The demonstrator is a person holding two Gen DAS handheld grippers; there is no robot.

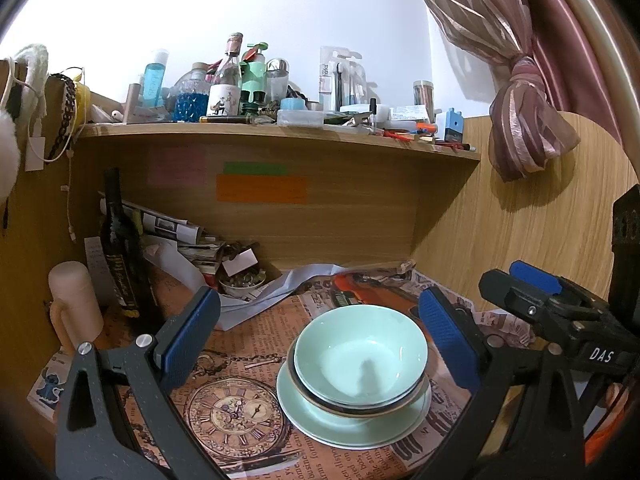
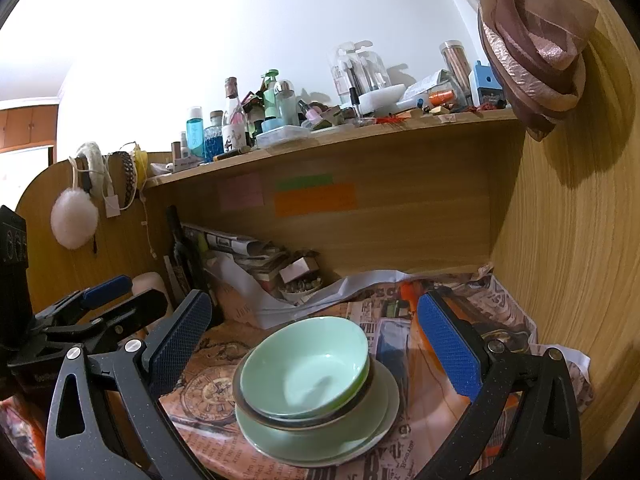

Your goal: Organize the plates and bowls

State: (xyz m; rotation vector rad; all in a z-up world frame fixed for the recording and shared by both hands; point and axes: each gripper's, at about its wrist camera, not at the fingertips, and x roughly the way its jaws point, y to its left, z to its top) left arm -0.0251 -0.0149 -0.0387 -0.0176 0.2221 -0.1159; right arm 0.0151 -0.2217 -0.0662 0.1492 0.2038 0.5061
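Note:
A pale green bowl (image 1: 360, 356) (image 2: 308, 372) sits nested in a second bowl with a dark rim (image 1: 352, 405) (image 2: 280, 420). Both rest on a pale green plate (image 1: 320, 420) (image 2: 386, 392) with a white plate edge showing under it. The stack stands on a newspaper-covered desk (image 1: 248, 344). My left gripper (image 1: 320, 340) is open, its blue pads (image 1: 192, 336) either side of the stack and a little above it. My right gripper (image 2: 314, 346) is open too, straddling the stack from the other side. Nothing is held by either gripper. Each gripper shows at the edge of the other's view.
A dark bottle (image 1: 120, 256), a cream cylinder (image 1: 74, 308), rolled papers and a small dish of pebbles (image 1: 242, 282) crowd the back left. A shelf (image 1: 280, 136) full of bottles hangs overhead. A wooden side wall (image 2: 560, 260) and a tied curtain (image 1: 524, 120) stand at the right.

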